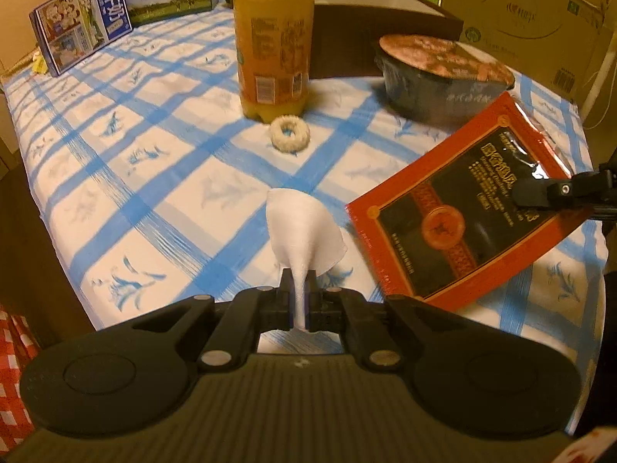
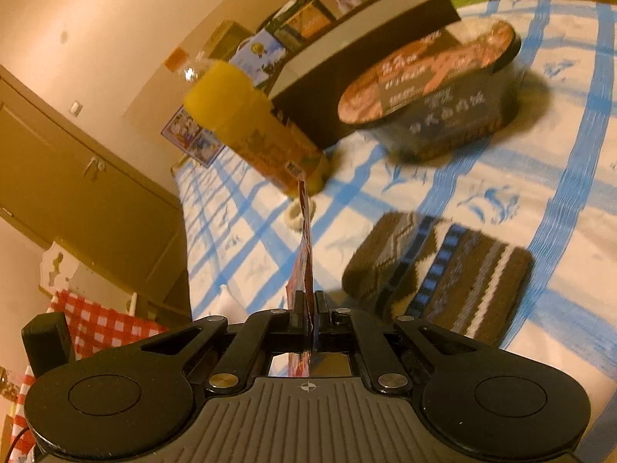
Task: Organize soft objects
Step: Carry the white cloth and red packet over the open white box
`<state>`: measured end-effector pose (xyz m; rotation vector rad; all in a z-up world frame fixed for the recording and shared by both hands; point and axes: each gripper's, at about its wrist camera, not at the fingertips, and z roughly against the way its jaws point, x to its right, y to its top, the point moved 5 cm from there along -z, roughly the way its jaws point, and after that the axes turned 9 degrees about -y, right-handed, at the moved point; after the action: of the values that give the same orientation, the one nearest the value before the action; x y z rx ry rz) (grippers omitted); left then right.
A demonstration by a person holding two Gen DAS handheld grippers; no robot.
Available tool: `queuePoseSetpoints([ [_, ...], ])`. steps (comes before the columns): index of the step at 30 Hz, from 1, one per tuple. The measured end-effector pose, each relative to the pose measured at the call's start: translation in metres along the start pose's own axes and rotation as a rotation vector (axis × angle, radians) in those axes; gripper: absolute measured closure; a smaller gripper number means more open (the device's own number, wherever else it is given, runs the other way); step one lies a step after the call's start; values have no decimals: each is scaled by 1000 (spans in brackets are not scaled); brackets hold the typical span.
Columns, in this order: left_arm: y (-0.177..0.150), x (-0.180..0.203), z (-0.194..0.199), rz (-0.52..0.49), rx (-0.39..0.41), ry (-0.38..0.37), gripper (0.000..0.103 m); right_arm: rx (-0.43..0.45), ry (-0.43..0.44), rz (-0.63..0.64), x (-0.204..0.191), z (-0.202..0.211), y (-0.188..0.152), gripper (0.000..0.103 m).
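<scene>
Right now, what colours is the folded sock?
Brown with blue, white and grey stripes; the sock shows best in the right wrist view.

"纯牛奶" — milk carton

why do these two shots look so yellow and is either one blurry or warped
Left wrist view: warm indoor light tints everything amber, glare streaks the red packet, the juice bottle casts a soft shadow, and the focus is fairly sharp. Right wrist view: same amber cast, heavily tilted, fisheye bends the checked tablecloth lines, and motion blur smears the noodle bowl and the knitted cloth.
</scene>
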<state>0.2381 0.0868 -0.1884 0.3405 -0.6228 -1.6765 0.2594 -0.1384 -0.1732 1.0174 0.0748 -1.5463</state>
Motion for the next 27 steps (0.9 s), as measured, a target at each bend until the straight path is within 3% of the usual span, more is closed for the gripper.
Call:
queuePoseSetpoints([
  [12, 21, -14, 16, -3, 58, 29, 99, 92, -1, -21, 2, 28, 34, 101],
  [27, 60, -76, 21, 1, 126, 120, 99, 221, 1, -11, 1, 51, 94, 101],
])
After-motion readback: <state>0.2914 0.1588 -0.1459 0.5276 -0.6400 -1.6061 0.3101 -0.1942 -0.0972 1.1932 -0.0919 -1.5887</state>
